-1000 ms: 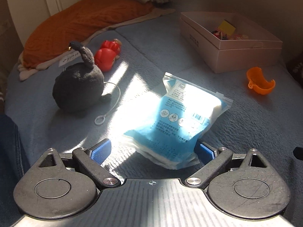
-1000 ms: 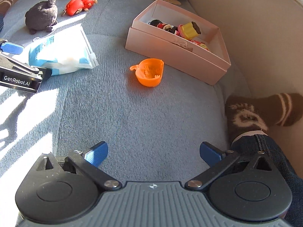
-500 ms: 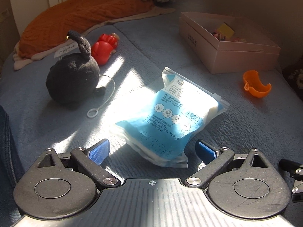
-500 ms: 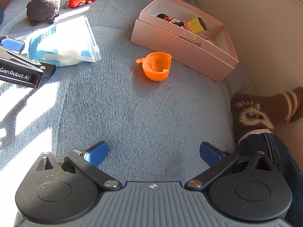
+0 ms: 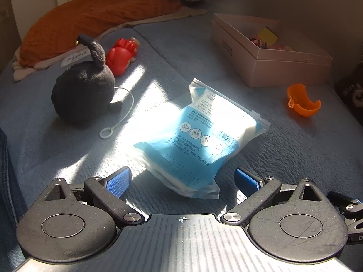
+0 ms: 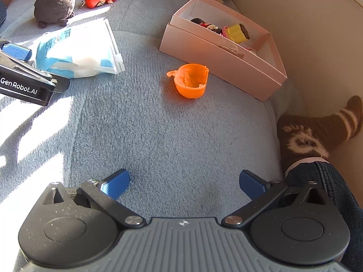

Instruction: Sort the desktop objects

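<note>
The left hand-held gripper (image 5: 182,181) stands wide, its jaws having just been opening. The near corner of the blue-and-white packet (image 5: 197,136) lies between the blue pads (image 5: 118,182), which do not press on it; a gap shows on each side. The packet rests flat on the grey-blue plush surface (image 5: 272,165), partly in a bright sun patch.

The right hand-held gripper (image 6: 183,182) is likewise spread wide, with nothing between its fingers, only bare plush beneath. Ahead of it lies a broad open stretch of the surface up to the orange cup (image 6: 190,82), which lies tipped on its side, apart from the packet and just short of the pink box (image 6: 217,63).

The box sits near the right edge, close to the beige wall (image 6: 306,34), lid off, holding several small figures (image 6: 236,32). At the far left stand a black plush toy (image 5: 84,95) and, behind it, a red figure (image 5: 120,56). An orange blanket (image 5: 95,15) borders the far edge. A person's socked foot (image 6: 317,133) lies at the right margin beside the surface.
</note>
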The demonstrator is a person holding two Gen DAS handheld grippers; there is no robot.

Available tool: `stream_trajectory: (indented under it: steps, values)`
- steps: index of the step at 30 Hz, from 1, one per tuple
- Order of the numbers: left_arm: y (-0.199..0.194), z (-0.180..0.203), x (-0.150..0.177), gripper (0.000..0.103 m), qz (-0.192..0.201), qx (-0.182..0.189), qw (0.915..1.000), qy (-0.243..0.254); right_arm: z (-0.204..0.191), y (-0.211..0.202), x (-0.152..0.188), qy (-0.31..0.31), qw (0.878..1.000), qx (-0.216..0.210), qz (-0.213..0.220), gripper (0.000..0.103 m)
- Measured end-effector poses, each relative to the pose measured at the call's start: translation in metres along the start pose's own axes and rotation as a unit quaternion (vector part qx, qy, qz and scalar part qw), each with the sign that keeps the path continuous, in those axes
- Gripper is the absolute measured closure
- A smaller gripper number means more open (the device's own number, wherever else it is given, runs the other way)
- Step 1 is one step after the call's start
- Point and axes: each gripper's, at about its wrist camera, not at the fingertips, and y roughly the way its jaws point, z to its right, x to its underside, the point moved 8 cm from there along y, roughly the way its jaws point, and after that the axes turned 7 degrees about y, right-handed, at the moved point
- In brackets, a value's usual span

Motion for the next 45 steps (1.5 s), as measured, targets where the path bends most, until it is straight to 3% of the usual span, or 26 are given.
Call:
stream_trajectory:
  steps: [45]
  values:
    - [0.0012,0.0034,0.0046,0.002,-0.004,0.0,1.0,-0.003,-0.0096,0.0028,0.0019,-0.007,1.0,-0.002,0.005,0.0]
